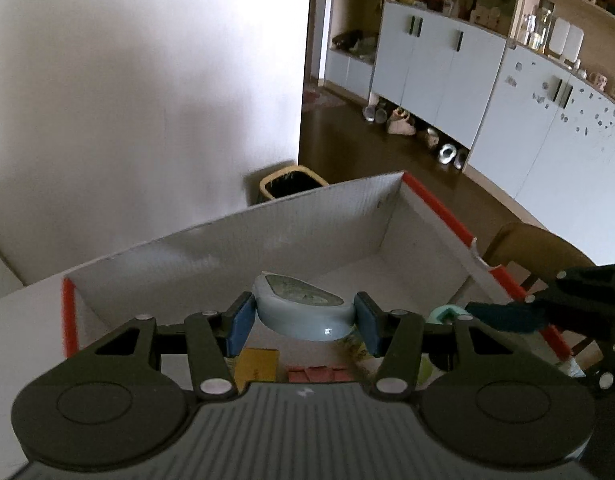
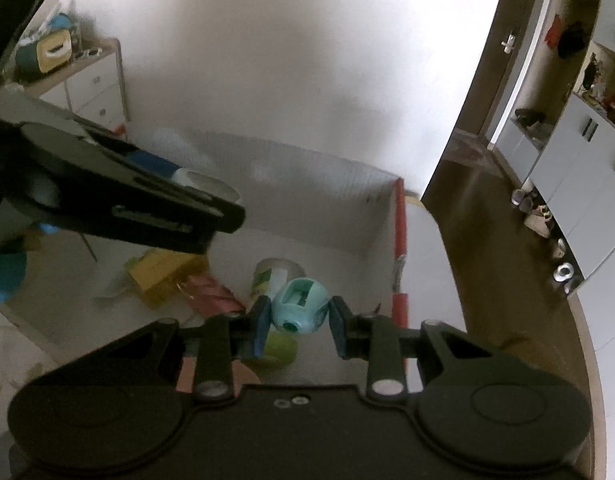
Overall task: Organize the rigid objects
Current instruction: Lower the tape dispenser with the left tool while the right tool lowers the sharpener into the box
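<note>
The white corrugated box with red-taped edges lies ahead of and below both claws, its open top facing them, its far wall beyond their fingertips.

On its floor, under the left gripper, lie a yellow carton, a pink packet, a printed cup on its side and a green rounded item, crowded toward the near side.

The left gripper has its blue pads pressed on either end of a pale blue alarm clock, jaws about half spread, the clock's face tilted up and away from the claw.

The right gripper, just to the right of the left one, is nearly closed on a small teal pencil sharpener, pinched between its pads.

Both things hang above the box interior, neither resting on anything.

Risks, as I judge them:
- The clock is smooth and rounded, caught only at its narrow ends; a tilt or knock could let it swivel or slip out and fall onto the clutter.
- Released from this height, it may strike the cup or carton.
- The two claws sit close side by side; lowering together, their linkages could collide, or the right one could catch the box's right wall.
- The sharpener, being round, may roll when let go.
</note>
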The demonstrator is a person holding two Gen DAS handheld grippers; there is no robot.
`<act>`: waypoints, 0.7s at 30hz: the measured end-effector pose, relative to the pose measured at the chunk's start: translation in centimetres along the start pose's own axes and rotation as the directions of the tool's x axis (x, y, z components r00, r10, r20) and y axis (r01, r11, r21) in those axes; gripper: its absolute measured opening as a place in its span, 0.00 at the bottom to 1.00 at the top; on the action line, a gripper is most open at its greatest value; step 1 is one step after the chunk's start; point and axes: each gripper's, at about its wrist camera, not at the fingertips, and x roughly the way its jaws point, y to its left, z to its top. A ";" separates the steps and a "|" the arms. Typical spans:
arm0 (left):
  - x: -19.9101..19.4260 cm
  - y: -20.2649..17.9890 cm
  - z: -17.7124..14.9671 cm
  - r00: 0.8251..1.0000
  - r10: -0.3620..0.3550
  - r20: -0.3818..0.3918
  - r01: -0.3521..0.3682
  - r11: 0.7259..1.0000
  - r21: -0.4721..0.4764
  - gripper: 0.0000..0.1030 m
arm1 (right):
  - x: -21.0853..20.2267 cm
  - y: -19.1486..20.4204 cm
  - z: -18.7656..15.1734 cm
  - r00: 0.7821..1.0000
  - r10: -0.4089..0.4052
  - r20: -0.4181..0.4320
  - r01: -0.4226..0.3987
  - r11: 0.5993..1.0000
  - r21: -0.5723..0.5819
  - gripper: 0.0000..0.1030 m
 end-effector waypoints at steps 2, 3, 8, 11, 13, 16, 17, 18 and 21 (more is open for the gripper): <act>0.8 -0.2 -0.1 1.000 -0.004 -0.018 0.004 1.000 0.004 0.52 | 0.5 0.3 0.0 1.000 0.003 -0.014 -0.004 1.000 -0.009 0.29; 1.1 -0.3 -0.1 1.000 -0.003 -0.028 0.003 1.000 0.011 0.52 | 0.7 0.5 -0.1 1.000 0.004 -0.024 -0.005 1.000 -0.013 0.29; 2.8 -0.6 -0.2 0.995 0.002 -0.103 0.001 1.000 0.026 0.52 | 1.8 0.7 -0.3 0.998 0.000 -0.069 -0.001 1.000 -0.013 0.29; 3.7 -0.6 0.0 0.987 -0.009 -0.163 0.013 1.000 0.025 0.52 | 2.1 1.0 -0.3 0.997 0.000 -0.078 -0.001 1.000 -0.014 0.29; 4.1 -0.6 0.1 0.982 -0.011 -0.188 0.017 0.999 0.029 0.52 | 2.2 1.1 -0.3 0.997 0.008 -0.081 -0.008 1.000 0.000 0.29; 4.6 -0.6 -0.1 0.974 -0.012 -0.226 0.020 0.999 0.037 0.52 | 2.3 1.3 -0.5 0.996 0.004 -0.086 -0.005 1.000 -0.004 0.29; 4.7 -0.6 -0.1 0.972 -0.009 -0.235 0.019 0.999 0.039 0.52 | 2.3 1.4 -0.5 0.996 0.003 -0.085 -0.003 1.000 -0.003 0.29; 4.9 -0.8 0.1 0.970 -0.009 -0.243 0.019 0.999 0.041 0.52 | 2.3 1.4 -0.5 0.996 0.003 -0.085 -0.003 1.000 0.002 0.29; 5.0 -0.6 0.0 0.967 -0.010 -0.254 0.020 0.999 0.036 0.52 | 2.3 1.4 -0.4 0.996 0.006 -0.088 -0.004 1.000 0.022 0.30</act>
